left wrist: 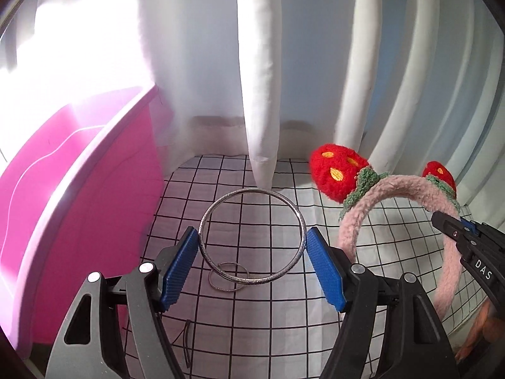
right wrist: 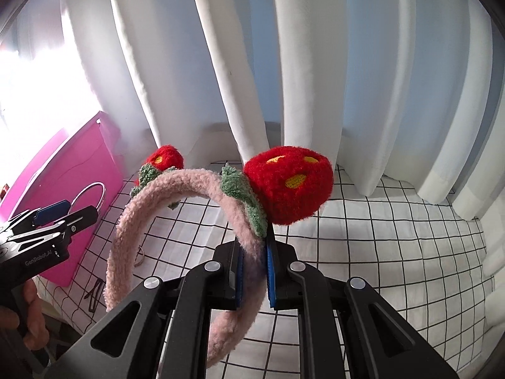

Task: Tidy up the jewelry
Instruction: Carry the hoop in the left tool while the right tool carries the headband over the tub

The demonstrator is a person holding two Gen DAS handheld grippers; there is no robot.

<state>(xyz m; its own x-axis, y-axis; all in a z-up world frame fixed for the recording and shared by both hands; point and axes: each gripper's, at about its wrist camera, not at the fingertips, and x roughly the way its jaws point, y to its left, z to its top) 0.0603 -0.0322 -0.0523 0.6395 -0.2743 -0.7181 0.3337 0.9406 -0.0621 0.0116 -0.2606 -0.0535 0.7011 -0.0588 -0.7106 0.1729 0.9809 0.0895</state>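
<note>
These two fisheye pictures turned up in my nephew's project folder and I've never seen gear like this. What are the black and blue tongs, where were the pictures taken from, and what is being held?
No robot here: a person holds a handheld claw in each hand, and each claw carries a camera looking along its fingers.

The left camera's picture shows the left claw gripping a silver bangle by its sides. A smaller thin ring lies below on the checked cloth, and a pink box stands to the left.

The right camera's picture shows the right claw shut on a fluffy pink headband with red strawberry pompoms. White curtains hang behind.
</note>
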